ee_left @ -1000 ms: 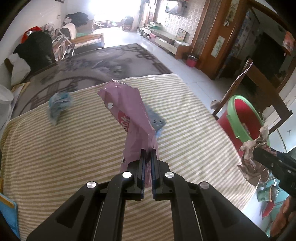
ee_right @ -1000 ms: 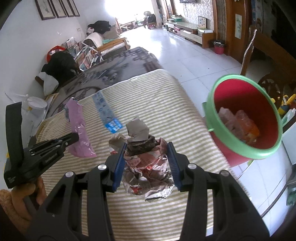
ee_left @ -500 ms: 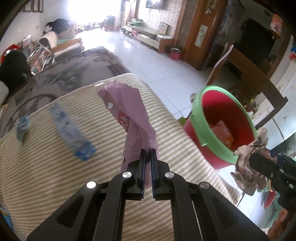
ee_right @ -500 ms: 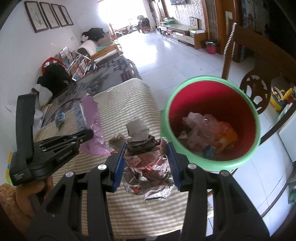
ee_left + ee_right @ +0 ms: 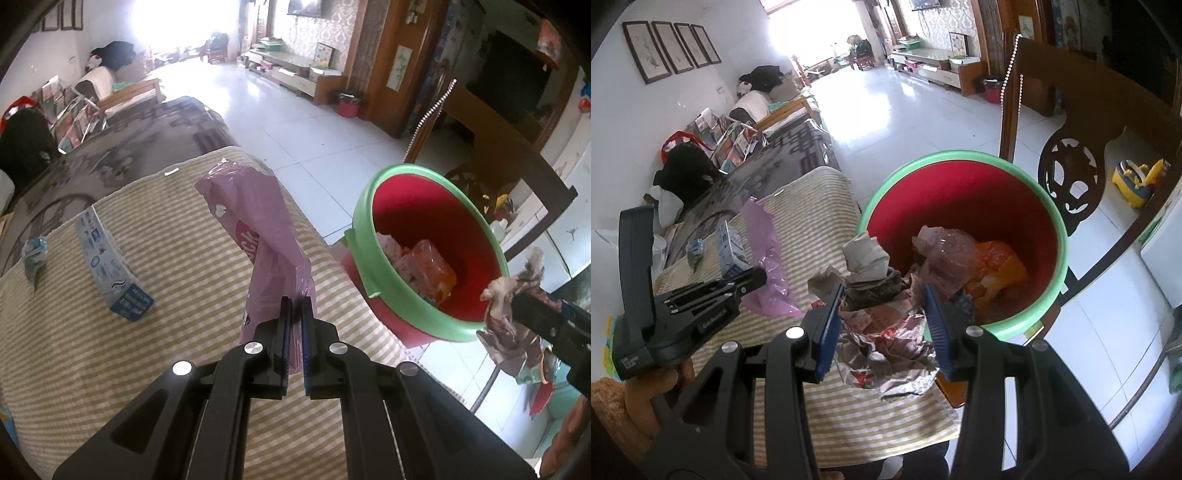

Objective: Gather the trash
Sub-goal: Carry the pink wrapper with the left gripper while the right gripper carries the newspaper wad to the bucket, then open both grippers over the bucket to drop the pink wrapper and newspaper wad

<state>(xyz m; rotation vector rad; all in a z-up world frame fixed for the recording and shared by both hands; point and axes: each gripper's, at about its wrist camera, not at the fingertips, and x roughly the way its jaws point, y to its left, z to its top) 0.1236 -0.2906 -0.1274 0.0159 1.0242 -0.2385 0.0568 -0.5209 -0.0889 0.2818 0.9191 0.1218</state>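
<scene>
Right wrist: right gripper [image 5: 884, 323] clamping crumpled foil wrapper [image 5: 886, 341] at red bin [image 5: 1054, 221] rim; left gripper [image 5: 294, 345] pinching pink bag [image 5: 264, 243] over table. Next: advance over opening, release.

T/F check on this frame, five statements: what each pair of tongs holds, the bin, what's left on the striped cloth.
1. The left tongs are shut on the pink bag. True.
2. The right tongs are empty. False: they clamp a crumpled foil wrapper.
3. The red bin with the green rim is empty. False: it already holds crumpled plastic and an orange wrapper.
4. A blue and white carton lies on the striped cloth. True.
5. The pink bag is already inside the bin. False: it hangs from the left tongs over the cloth.
</scene>
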